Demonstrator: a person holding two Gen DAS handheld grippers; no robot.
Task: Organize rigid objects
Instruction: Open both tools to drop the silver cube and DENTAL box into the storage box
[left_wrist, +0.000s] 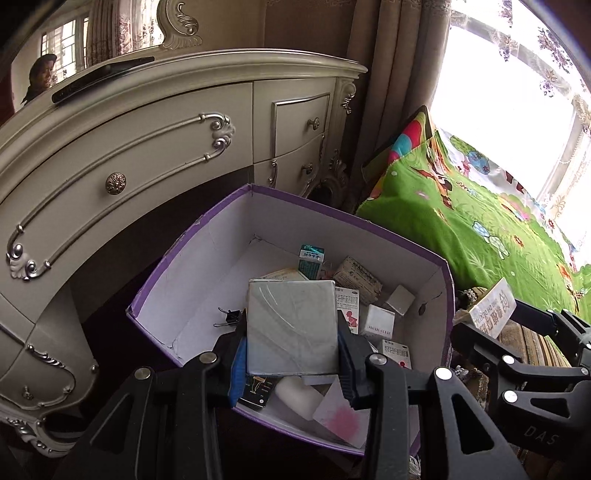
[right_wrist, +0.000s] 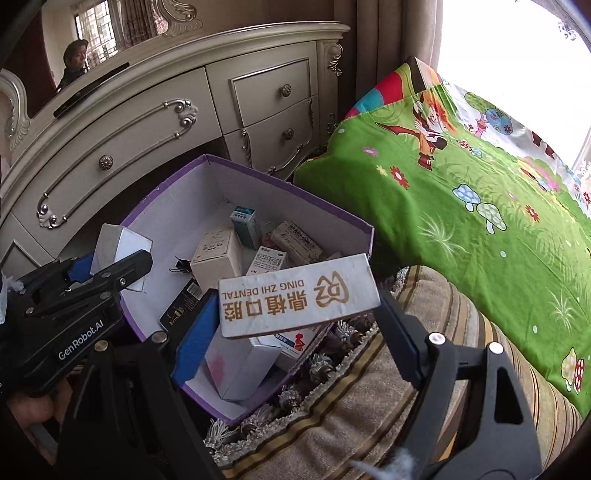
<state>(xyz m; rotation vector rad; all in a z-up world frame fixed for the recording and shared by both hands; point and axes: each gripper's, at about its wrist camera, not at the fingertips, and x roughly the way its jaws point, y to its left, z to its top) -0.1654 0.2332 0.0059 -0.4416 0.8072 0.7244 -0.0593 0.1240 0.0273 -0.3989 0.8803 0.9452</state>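
Purple-rimmed cardboard box (left_wrist: 406, 240) is the carrier and the target here: open top, white inside, sitting between the cream dresser (left_wrist: 147, 147) and the striped cushion (right_wrist: 369, 387), with the green printed bedspread (right_wrist: 480, 203) past its far-right side. Box floor is already crowded along the right wall and near corner with small cartons; left half of the floor is mostly bare, only a black binder clip (left_wrist: 231, 317) near the left wall. Both claws are loaded. Left gripper (left_wrist: 291, 332) is clenched on a square grey-white box (left_wrist: 291, 325), hanging over the middle of the purple box, pointed steeply down. Right gripper (right_wrist: 295, 295) grasps a long white dental-brand carton (right_wrist: 299, 295) by its ends, jaws wide, held above the box's right rim, partly over the cushion edge. Judgement: the step is dropping both into the box. To do it well, the left piece should go to the bare left floor, not on the pile, and be lowered low before release so it lands flat. The long carton needs to clear the rim first, then lie parallel to the right wall. Risks: the carton clipping the rim, or the two grippers fouling each other, so release one at a time.
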